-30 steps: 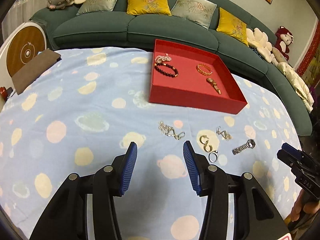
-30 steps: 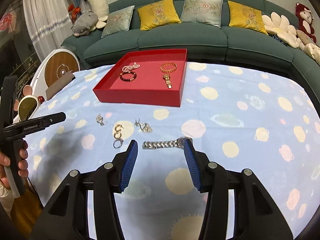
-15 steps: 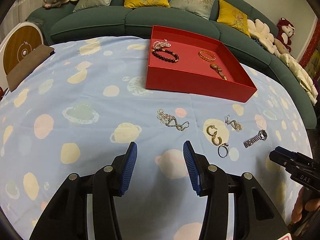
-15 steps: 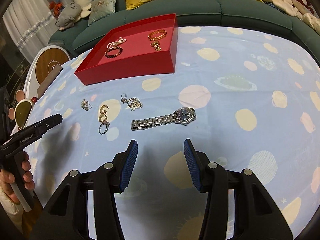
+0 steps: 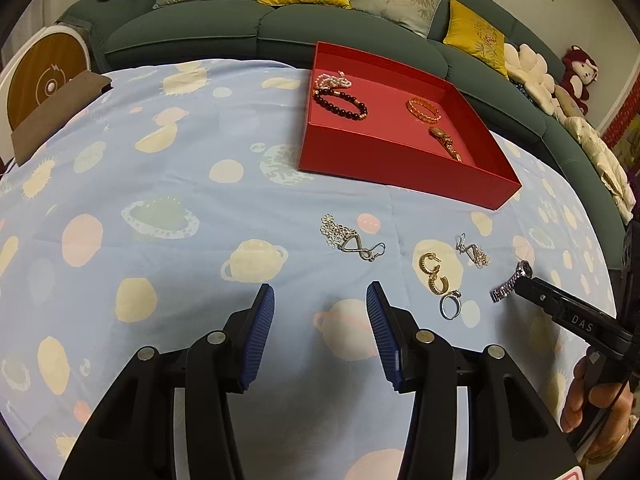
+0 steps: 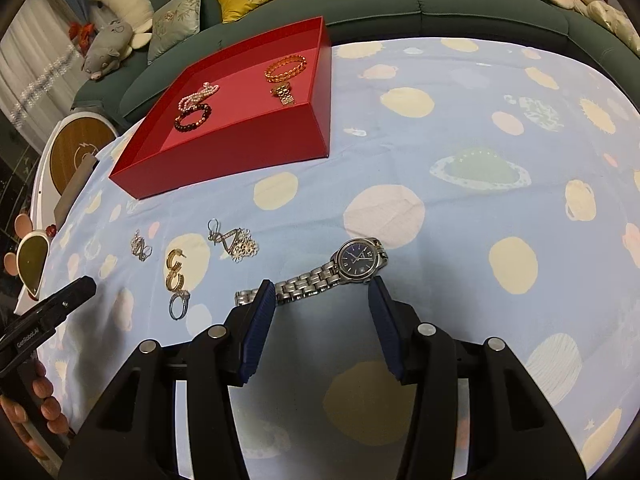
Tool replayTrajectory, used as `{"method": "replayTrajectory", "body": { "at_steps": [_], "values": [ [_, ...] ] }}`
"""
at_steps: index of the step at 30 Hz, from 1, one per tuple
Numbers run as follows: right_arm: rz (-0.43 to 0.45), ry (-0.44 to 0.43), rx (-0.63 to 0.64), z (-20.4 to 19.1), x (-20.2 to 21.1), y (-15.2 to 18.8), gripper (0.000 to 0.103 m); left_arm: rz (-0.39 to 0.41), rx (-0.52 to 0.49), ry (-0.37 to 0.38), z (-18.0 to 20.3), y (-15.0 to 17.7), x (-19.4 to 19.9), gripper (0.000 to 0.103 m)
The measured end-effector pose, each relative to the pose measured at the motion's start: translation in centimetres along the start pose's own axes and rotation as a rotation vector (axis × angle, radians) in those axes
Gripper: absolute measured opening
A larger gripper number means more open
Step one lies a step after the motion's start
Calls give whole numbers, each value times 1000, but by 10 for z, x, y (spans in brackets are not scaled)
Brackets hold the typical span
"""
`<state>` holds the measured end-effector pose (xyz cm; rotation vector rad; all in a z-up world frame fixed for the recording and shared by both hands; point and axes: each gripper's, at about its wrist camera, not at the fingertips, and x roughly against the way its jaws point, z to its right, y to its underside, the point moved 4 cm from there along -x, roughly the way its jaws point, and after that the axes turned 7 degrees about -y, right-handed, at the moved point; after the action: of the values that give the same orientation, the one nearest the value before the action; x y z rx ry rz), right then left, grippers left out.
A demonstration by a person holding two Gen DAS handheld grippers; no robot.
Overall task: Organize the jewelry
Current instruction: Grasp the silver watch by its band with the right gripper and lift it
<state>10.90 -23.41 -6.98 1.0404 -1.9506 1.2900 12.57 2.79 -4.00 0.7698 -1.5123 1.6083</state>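
Note:
A red tray point(image 5: 400, 164) point(image 6: 224, 156) on the blue spotted cloth holds a dark bead bracelet point(image 5: 340, 103), a pearl string, a gold bracelet point(image 5: 424, 109) and a gold watch. Loose on the cloth lie a silver earring point(image 5: 352, 240), gold hoop earrings point(image 5: 434, 274) point(image 6: 175, 270), a ring point(image 5: 450, 306) point(image 6: 179, 304), another silver earring point(image 6: 234, 242) and a silver watch point(image 6: 332, 268) point(image 5: 512, 280). My right gripper point(image 6: 322, 300) is open, its fingers astride the watch band. My left gripper point(image 5: 320, 304) is open and empty, just short of the first silver earring.
A green sofa point(image 5: 280, 28) with cushions and soft toys curves behind the table. A round wooden board point(image 5: 40, 80) and a brown pad stand at the left edge. The right gripper's body point(image 5: 572, 320) shows at the right of the left view.
My right gripper has come down and forward onto the silver watch, which now sits between its fingertips. My left gripper has shifted slightly toward the jewelry. Both stay open.

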Motion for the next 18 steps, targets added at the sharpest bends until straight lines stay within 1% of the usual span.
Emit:
{"method": "replayTrajectory", "body": {
  "at_steps": [6,13,15,17,18],
  "values": [
    [17,21,11,-8,-10,-11,48,-9,29,-2,-6,-3,-4,46],
    [24,62,74,-21,-21,-16,48,-18,45,16,-3,-5,-6,46],
    [23,78,108,-25,-23,-15,44,-15,39,21,1,-5,-6,46],
    [21,90,136,-28,-24,-13,37,-13,30,26,4,-5,-6,46],
    [19,93,147,-29,-24,-12,35,-14,26,29,6,-5,-6,46]
  ]
}}
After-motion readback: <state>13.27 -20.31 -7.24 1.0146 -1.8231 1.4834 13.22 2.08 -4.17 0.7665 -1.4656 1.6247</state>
